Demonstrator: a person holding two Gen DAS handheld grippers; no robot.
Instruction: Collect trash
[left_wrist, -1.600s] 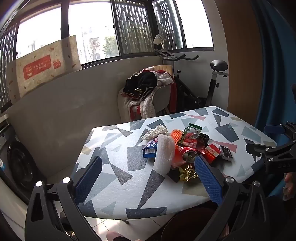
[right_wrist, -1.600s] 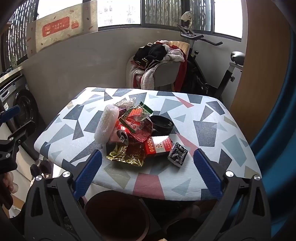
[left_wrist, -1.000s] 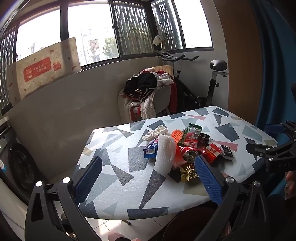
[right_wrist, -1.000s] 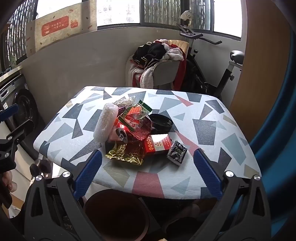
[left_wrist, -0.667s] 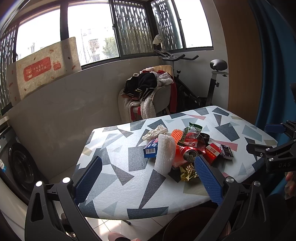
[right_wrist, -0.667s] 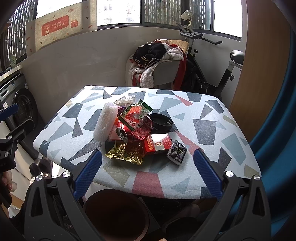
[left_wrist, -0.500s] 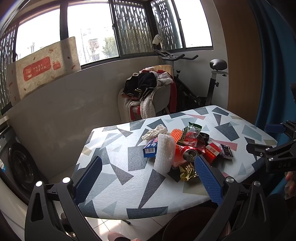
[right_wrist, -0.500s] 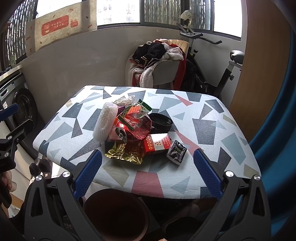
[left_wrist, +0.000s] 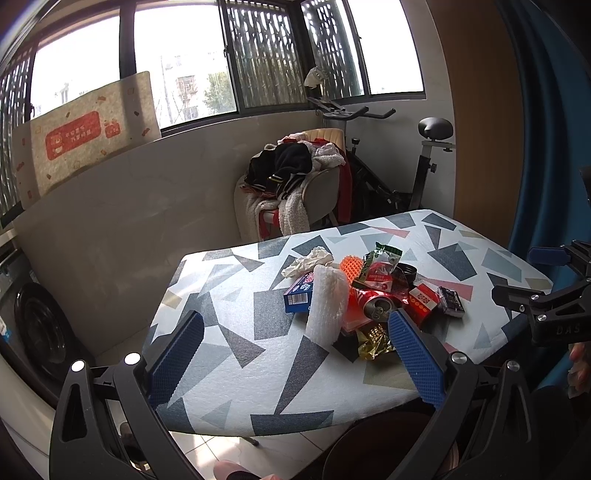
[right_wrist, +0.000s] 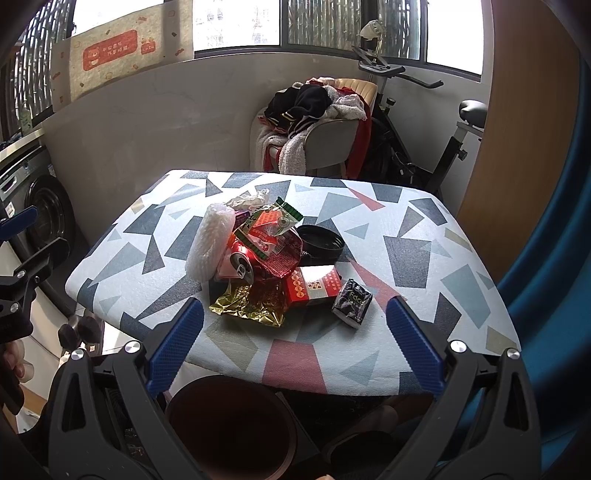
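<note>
We hold the left gripper (left_wrist: 291, 354) and right gripper (right_wrist: 293, 341) apart and empty, short of the trash pile (right_wrist: 273, 258) mid-frame; picking hasn't begun, so next we reach in for one piece.

Ahead of my grippers: glossy crinkled gold foil wrapper (right_wrist: 251, 304), shiny red metal can (right_wrist: 242, 264), matt white foam roll (right_wrist: 208, 242), matt patterned cloth tabletop (right_wrist: 424, 258).

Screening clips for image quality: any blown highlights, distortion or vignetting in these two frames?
Left wrist view: the barred windows are blown out to white and straight edges bow with fisheye distortion. Right wrist view: dark vignetting fills the corners, yet the crushed red drink can and gold foil wrapper on the geometric-patterned table stay sharp and evenly lit.
</note>
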